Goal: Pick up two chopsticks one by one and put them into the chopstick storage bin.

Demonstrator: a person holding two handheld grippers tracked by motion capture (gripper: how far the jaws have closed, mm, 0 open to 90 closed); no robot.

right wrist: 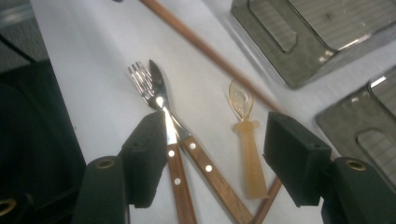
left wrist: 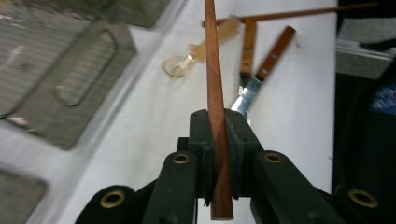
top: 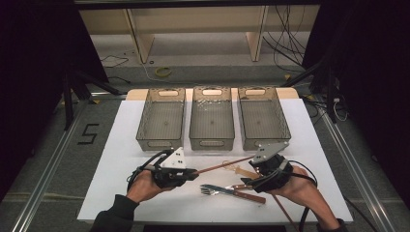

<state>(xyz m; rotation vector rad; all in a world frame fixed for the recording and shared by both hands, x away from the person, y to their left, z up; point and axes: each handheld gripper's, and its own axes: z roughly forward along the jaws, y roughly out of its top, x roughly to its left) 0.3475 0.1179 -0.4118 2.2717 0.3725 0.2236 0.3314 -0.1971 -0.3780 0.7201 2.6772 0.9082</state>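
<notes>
A table covered in white [top: 116,159] is being viewed from above, with cutlery apparently being sorted into three grey bins [top: 211,118] that are standing in a row beyond both grippers. All three bins are being shown empty, so the sorting is judged to be barely begun: nothing has yet been placed

The left gripper [left wrist: 218,135] is being held clamped tight on a brown wooden chopstick [left wrist: 215,93], which is being gripped near its thick end; the thin end is being pointed away from the jaws, toward the right gripper. In the high view this chopstick [top: 223,165] is being carried just above the table, between the two grippers, with the left gripper [top: 193,174] at its near end. It is judged to be the first piece on its way to a bin

The right gripper [right wrist: 219,158] is being held with its jaws wide apart and nothing gripped. Below and between its jaws, lying on the table, a fork [right wrist: 156,100] and a knife [right wrist: 205,168] with wooden handles are being seen crossed over each other, and a small amber plastic spoon [right wrist: 245,140] is lying just beside them, nearer the jaw on the bins' side. A second chopstick [right wrist: 205,51] is being seen beyond the spoon. In the high view the right gripper [top: 249,182] is hovering over this group

The fork, knife, spoon and second chopstick are all judged still to be sorted
</notes>
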